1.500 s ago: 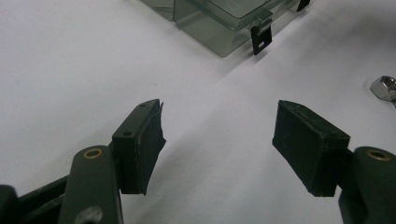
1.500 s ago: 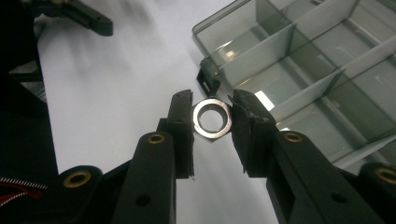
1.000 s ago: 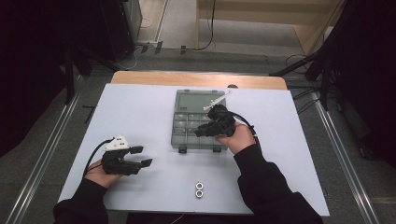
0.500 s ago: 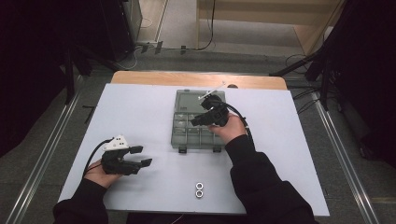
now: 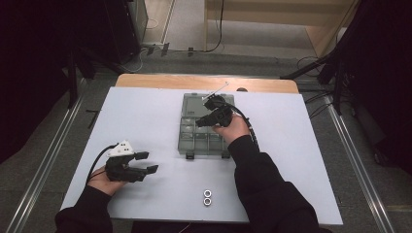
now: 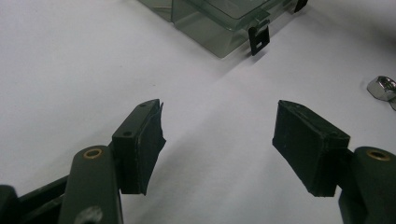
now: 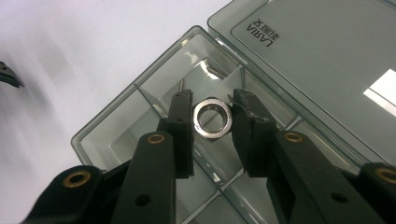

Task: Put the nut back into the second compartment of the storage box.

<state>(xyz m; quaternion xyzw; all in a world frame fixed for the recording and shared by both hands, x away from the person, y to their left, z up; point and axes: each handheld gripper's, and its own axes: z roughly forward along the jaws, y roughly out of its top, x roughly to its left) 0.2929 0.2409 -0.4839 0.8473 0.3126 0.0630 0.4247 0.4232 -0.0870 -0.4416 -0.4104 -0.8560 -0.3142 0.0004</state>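
My right gripper (image 7: 212, 100) is shut on a silver metal nut (image 7: 213, 118), which is pinched by its sides between the pads. It hangs over a corner compartment of an open smoky-clear compartment box (image 7: 107, 135), beside the flat lid (image 7: 317, 51). In the high view the right gripper (image 5: 201, 120) is over the box (image 5: 187, 143) at mid table. My left gripper (image 5: 149, 162) rests near the table's front left, jaws open. In its own view the left gripper (image 6: 217, 126) has only bare white table between the pads.
Two more nuts (image 5: 207, 196) lie side by side near the front edge of the white table (image 5: 145, 116); one nut (image 6: 380, 87) is at the right in the left gripper view. The box's black latch (image 6: 259, 39) faces the person.
The right gripper has carried the nut a little farther from the person and to the left over the box. The left gripper has not moved.
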